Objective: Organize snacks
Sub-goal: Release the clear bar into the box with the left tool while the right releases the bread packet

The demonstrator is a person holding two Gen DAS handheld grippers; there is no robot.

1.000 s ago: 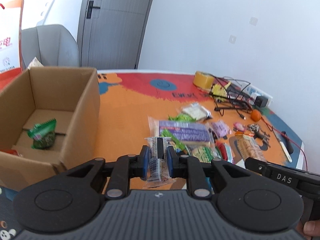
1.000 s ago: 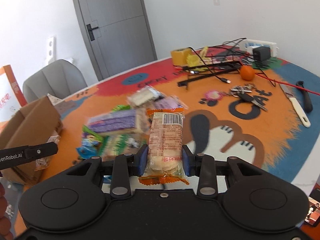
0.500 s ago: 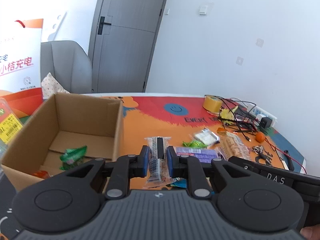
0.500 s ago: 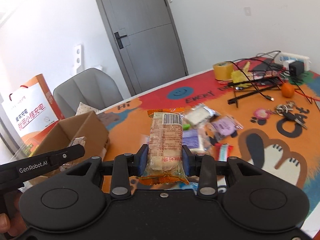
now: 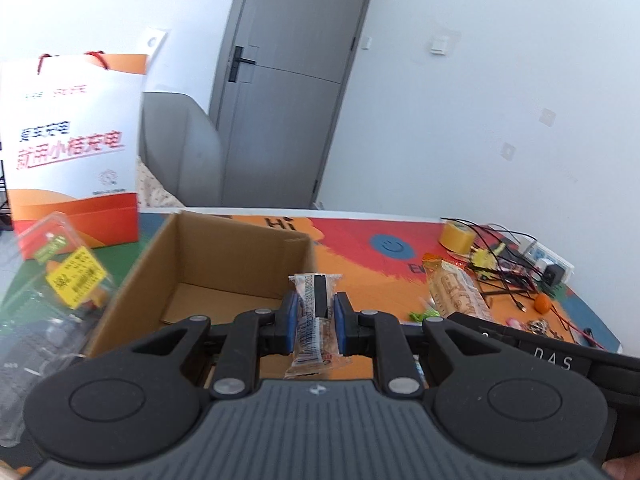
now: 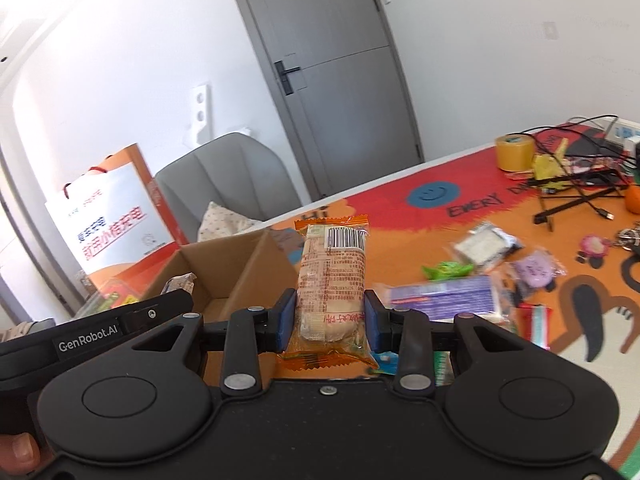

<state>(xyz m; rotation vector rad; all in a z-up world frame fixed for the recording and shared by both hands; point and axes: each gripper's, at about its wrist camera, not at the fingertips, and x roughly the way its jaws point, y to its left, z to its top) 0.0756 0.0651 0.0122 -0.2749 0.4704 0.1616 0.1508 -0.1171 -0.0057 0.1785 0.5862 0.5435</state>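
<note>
My left gripper is shut on a small clear-wrapped snack with a dark filling, held above the near right corner of an open cardboard box. My right gripper is shut on an orange-edged pastry packet with a barcode, lifted over the table to the right of the same cardboard box. That pastry packet also shows in the left wrist view. Loose snacks remain on the mat: a purple-striped pack, a green wrapper and a clear-wrapped biscuit.
A white and orange paper bag and a clear plastic box with a yellow label stand left of the carton. A grey chair sits behind. Yellow tape, tangled cables, an orange and keys crowd the far right.
Both grippers have risen and swung left with their snacks, so the box now sits straight ahead of the left gripper and nearer the right one. Neither grip has altered.
</note>
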